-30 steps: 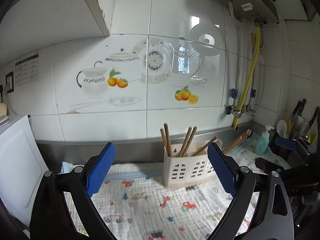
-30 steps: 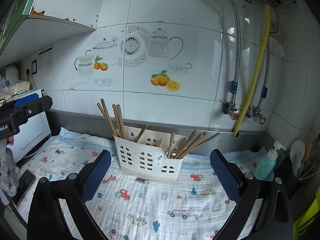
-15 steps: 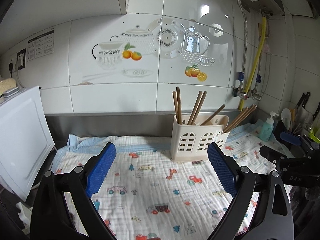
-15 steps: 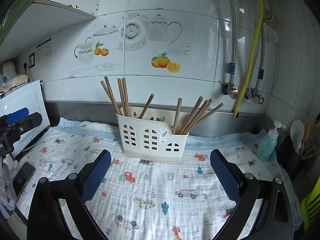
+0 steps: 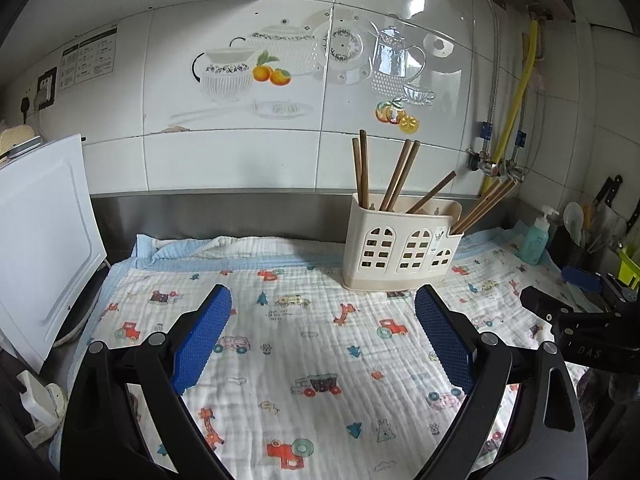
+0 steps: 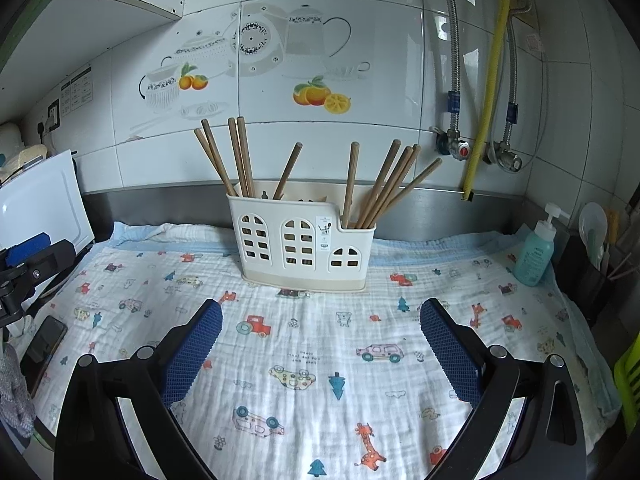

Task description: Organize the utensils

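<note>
A cream plastic utensil holder (image 6: 302, 246) with arched cut-outs stands on the printed cloth near the back wall; it also shows in the left wrist view (image 5: 402, 250). Several brown wooden chopsticks (image 6: 240, 156) stick up from its compartments, some leaning right (image 6: 394, 184); they also show in the left wrist view (image 5: 402, 172). My left gripper (image 5: 322, 336) is open and empty above the cloth, in front and left of the holder. My right gripper (image 6: 320, 344) is open and empty, in front of the holder.
A white cloth (image 6: 320, 360) with cartoon prints covers the counter. A white board (image 5: 38, 240) leans at the left. A teal soap bottle (image 6: 536, 250) and a dark rack of utensils (image 6: 596, 240) stand at the right. A phone (image 6: 44, 346) lies at the left edge.
Both cameras have tilted down and pulled back from the wall, so more cloth shows. The holder and chopsticks have not moved. Both grippers stay open.
</note>
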`<state>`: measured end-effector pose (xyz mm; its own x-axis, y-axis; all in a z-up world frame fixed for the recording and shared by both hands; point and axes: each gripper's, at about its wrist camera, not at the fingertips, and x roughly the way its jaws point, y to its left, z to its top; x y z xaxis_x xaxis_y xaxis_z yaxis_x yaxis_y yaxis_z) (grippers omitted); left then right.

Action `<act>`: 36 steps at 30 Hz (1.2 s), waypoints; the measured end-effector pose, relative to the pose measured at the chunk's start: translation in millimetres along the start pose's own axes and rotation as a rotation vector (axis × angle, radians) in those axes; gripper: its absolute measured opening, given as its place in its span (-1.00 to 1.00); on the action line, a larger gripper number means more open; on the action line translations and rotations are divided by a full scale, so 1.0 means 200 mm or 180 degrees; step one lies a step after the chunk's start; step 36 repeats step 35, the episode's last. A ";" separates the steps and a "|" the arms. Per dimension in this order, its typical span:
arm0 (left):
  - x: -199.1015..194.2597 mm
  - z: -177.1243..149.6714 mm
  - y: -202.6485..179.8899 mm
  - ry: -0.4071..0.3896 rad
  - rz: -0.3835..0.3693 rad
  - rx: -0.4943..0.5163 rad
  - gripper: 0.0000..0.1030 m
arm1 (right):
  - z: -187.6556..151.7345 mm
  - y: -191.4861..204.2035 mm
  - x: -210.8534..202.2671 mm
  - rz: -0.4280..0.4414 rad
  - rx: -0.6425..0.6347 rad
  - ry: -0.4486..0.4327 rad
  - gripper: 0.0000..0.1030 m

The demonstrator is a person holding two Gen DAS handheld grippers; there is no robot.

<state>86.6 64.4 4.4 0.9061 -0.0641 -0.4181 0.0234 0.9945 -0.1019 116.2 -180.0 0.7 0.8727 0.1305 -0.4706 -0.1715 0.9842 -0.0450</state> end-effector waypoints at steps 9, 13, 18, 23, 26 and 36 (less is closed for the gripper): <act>0.01 -0.04 0.02 0.0052 0.0004 -0.0041 0.79 | -0.04 0.02 0.02 0.0032 0.0027 0.0062 0.86; 0.02 -0.05 0.02 0.0062 0.0000 -0.0033 0.79 | -0.05 0.02 0.03 0.0045 0.0039 0.0068 0.86; 0.03 -0.05 0.01 0.0080 -0.0021 -0.0037 0.79 | -0.05 0.03 0.03 0.0061 0.0045 0.0078 0.86; 0.03 -0.06 0.01 0.0064 -0.0023 -0.0043 0.79 | -0.06 0.03 0.03 0.0070 0.0048 0.0086 0.86; 0.03 -0.06 0.01 0.0072 -0.0017 -0.0037 0.79 | -0.06 0.03 0.04 0.0076 0.0047 0.0095 0.86; 0.06 -0.07 0.02 0.0112 0.0033 -0.0022 0.79 | -0.08 0.04 0.07 0.0096 0.0079 0.0129 0.86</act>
